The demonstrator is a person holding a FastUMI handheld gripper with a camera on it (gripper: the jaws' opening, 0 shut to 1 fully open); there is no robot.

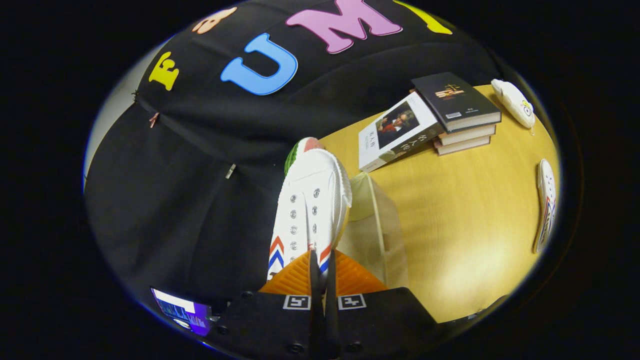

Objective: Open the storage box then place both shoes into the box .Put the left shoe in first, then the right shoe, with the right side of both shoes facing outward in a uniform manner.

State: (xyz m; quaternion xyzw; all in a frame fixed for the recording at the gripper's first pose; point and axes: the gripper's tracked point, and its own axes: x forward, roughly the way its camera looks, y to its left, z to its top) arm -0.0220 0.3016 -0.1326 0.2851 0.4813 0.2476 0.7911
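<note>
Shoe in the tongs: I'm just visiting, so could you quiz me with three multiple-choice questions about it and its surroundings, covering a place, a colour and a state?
1. Where does the second shoe lie?
A. on the books
B. on the wooden table
C. inside the clear box

2. What colours are the chevron stripes on the held shoe?
A. green and yellow
B. red and blue
C. black and grey

3. How are the tongs?
A. wide open
B. closed on the held shoe
C. closed on a book

Answers:
1 B, it lies on bare wood.
2 B, red and blue chevrons show near the fingers.
3 B, both fingers pinch the shoe, lifted in the air.
</note>
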